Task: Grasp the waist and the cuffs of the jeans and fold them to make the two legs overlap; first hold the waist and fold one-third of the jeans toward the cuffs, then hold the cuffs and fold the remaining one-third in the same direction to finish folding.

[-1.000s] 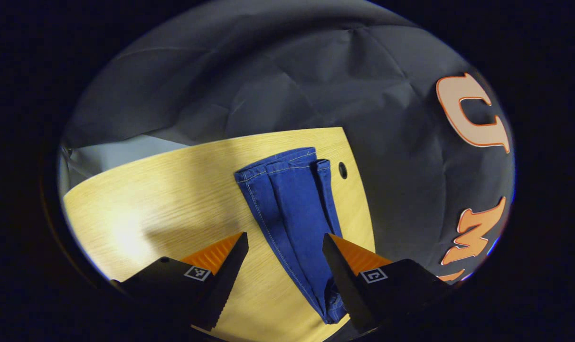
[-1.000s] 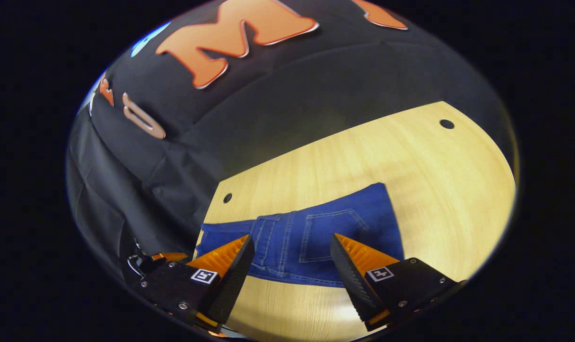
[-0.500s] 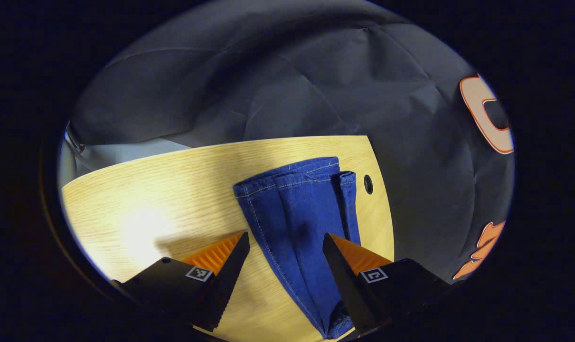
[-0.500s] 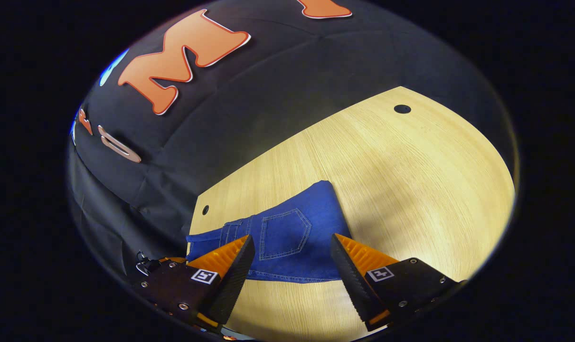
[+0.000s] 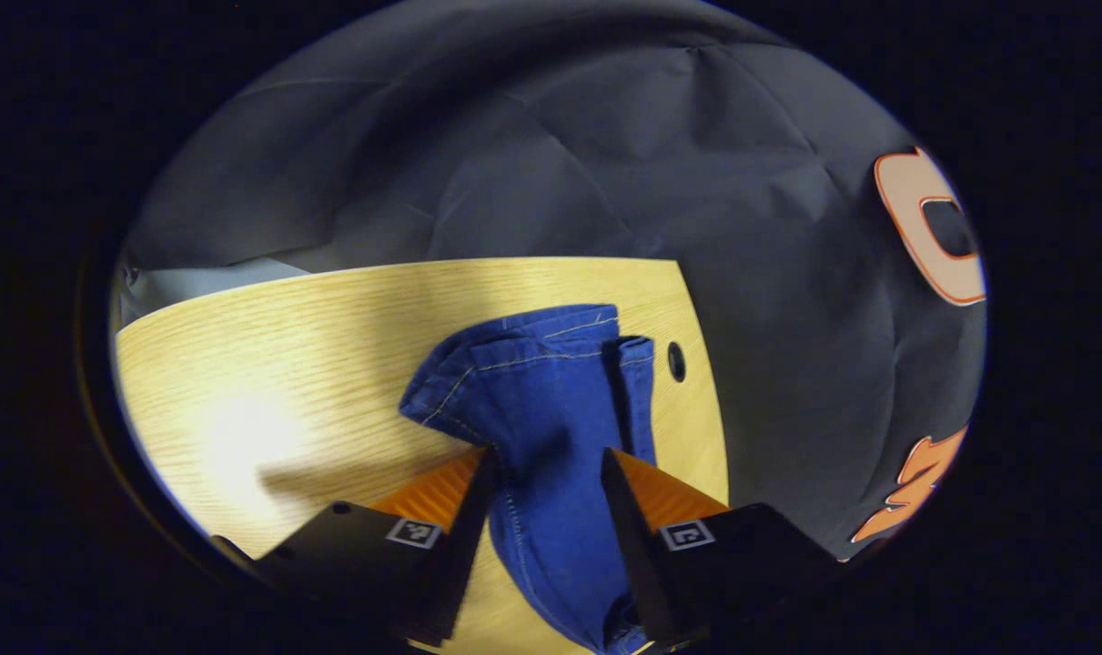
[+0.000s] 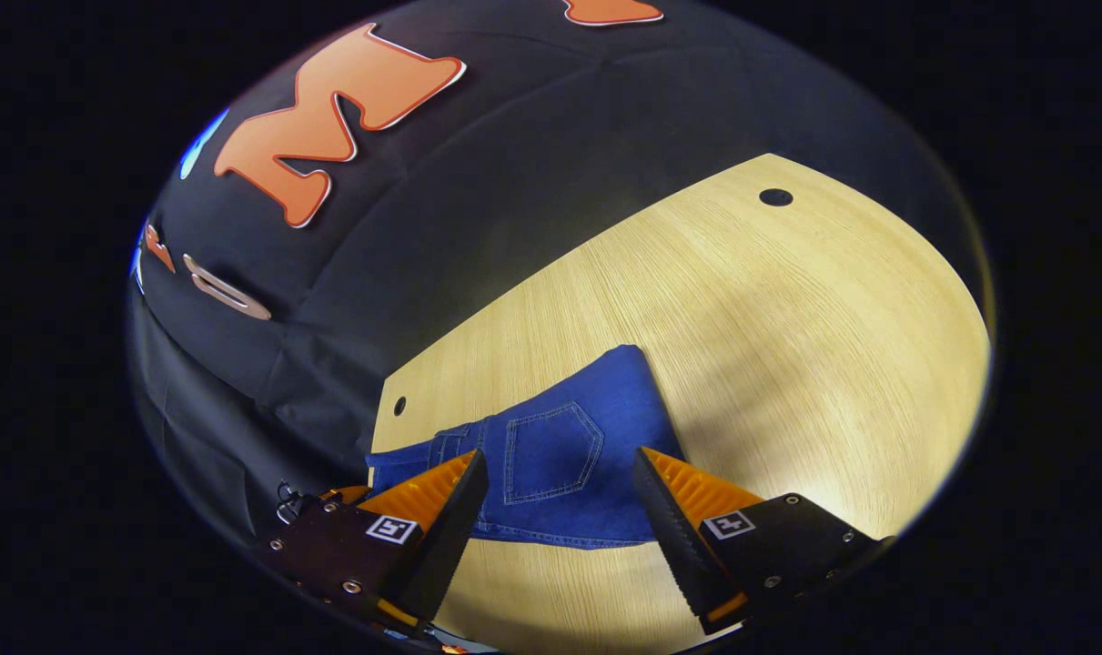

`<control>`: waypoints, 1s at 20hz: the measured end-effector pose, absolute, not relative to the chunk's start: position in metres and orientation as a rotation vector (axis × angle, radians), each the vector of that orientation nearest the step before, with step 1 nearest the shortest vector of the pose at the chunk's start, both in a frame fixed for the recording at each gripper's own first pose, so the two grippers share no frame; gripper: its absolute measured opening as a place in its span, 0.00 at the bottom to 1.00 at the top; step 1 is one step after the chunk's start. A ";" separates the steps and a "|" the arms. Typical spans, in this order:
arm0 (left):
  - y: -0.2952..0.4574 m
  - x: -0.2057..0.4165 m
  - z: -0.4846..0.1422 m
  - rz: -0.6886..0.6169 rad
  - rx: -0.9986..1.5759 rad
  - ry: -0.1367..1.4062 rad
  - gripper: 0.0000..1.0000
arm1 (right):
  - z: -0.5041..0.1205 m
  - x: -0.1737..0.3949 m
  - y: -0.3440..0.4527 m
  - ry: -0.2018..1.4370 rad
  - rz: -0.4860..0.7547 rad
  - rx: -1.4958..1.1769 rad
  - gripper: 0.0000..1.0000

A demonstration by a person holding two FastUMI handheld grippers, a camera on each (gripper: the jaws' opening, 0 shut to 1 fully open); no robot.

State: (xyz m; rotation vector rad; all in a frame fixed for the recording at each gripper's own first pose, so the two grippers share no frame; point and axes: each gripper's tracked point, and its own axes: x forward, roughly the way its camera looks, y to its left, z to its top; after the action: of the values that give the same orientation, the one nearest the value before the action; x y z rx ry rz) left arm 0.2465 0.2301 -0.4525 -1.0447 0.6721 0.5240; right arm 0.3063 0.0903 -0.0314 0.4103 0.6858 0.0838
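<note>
Blue jeans (image 5: 541,391) lie on the wooden table (image 5: 287,364), legs overlapped, with the cuffs (image 5: 560,332) at the far end. In the left gripper view my left gripper (image 5: 546,473) is shut on the legs a little short of the cuffs, and the denim bunches between its fingers with the left cuff corner lifted. In the right gripper view the waist end of the jeans (image 6: 605,400) lies flat with a back pocket (image 6: 551,441) facing up. My right gripper (image 6: 560,478) hangs open just above that pocket, touching nothing.
The table's edge runs close to the jeans, with a round hole (image 5: 676,361) next to the cuffs. In the right gripper view two more holes (image 6: 775,196) (image 6: 399,405) sit near the table's rim. Black cloth wall stands behind. Bare wood (image 6: 787,346) spreads to the right of the waist.
My left gripper's fingers have closed in on the jeans legs, gathering the cloth and raising a cuff corner. The right gripper has barely shifted and remains open over the pocket.
</note>
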 end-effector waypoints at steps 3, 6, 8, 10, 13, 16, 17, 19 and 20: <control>0.238 0.239 -0.463 0.586 -0.979 0.745 0.48 | -0.029 0.306 0.088 0.678 0.080 0.405 0.98; 0.243 0.239 -0.458 0.566 -0.969 0.734 0.03 | -0.028 0.304 0.087 0.672 0.079 0.412 0.98; 0.231 0.248 -0.426 0.482 -0.957 0.660 0.01 | -0.026 0.302 0.086 0.661 0.080 0.398 0.98; 0.220 0.256 -0.390 0.412 -0.872 0.619 0.01 | -0.017 0.302 0.084 0.635 0.083 0.400 0.98; 0.188 0.276 -0.328 0.289 -0.742 0.549 0.01 | 0.000 0.298 0.074 0.589 0.074 0.409 0.98; 0.133 0.287 -0.284 0.191 -0.642 0.515 0.01 | 0.023 0.301 0.056 0.513 0.047 0.398 0.98; 0.118 0.292 -0.274 0.161 -0.618 0.505 0.01 | 0.031 0.301 0.051 0.490 0.039 0.394 0.98; 0.086 0.297 -0.253 0.103 -0.556 0.488 0.01 | 0.044 0.296 0.033 0.455 0.019 0.373 0.98; 0.067 0.298 -0.246 0.077 -0.527 0.481 0.01 | 0.051 0.294 0.027 0.442 0.015 0.369 0.98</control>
State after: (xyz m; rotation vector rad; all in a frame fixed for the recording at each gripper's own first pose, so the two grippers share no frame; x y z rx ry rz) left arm 0.2982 0.0672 -0.2459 -0.5270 0.4807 0.0775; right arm 0.2944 0.0265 0.0507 0.3688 0.4425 0.0150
